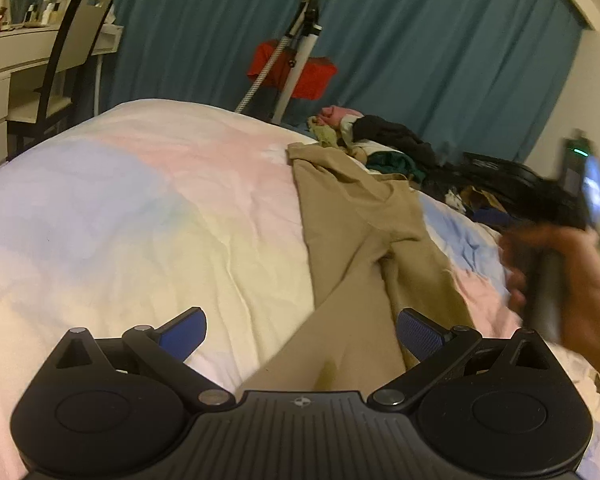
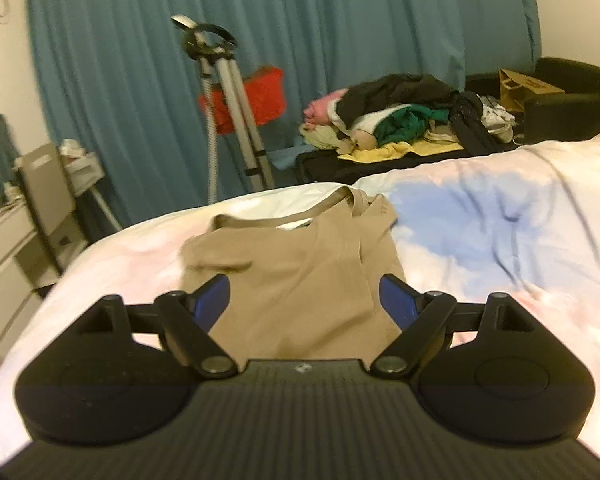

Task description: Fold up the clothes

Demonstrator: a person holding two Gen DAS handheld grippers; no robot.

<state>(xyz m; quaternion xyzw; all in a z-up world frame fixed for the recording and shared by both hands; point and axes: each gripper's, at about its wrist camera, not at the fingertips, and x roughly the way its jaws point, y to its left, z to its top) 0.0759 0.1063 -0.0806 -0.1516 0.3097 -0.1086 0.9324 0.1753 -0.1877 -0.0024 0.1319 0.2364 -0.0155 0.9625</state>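
Bed [image 1: 140,220]: pastel duvet, tan trousers [image 1: 360,220] laid out on it, unfolded.
Left gripper [image 1: 302,334]: spread, nothing held.
Right gripper [image 2: 304,300]: spread, nothing held.
Progress: folding not begun; clothes pile [image 2: 400,120] left.

A tan, soft knit pair of trousers [image 1: 364,240] lies spread flat on the pastel tie-dye bedcover, waistband at the far end near the bed's edge, its two legs running back toward the cameras. One waistband corner is flipped over, and light creases gather at the crotch where the legs part
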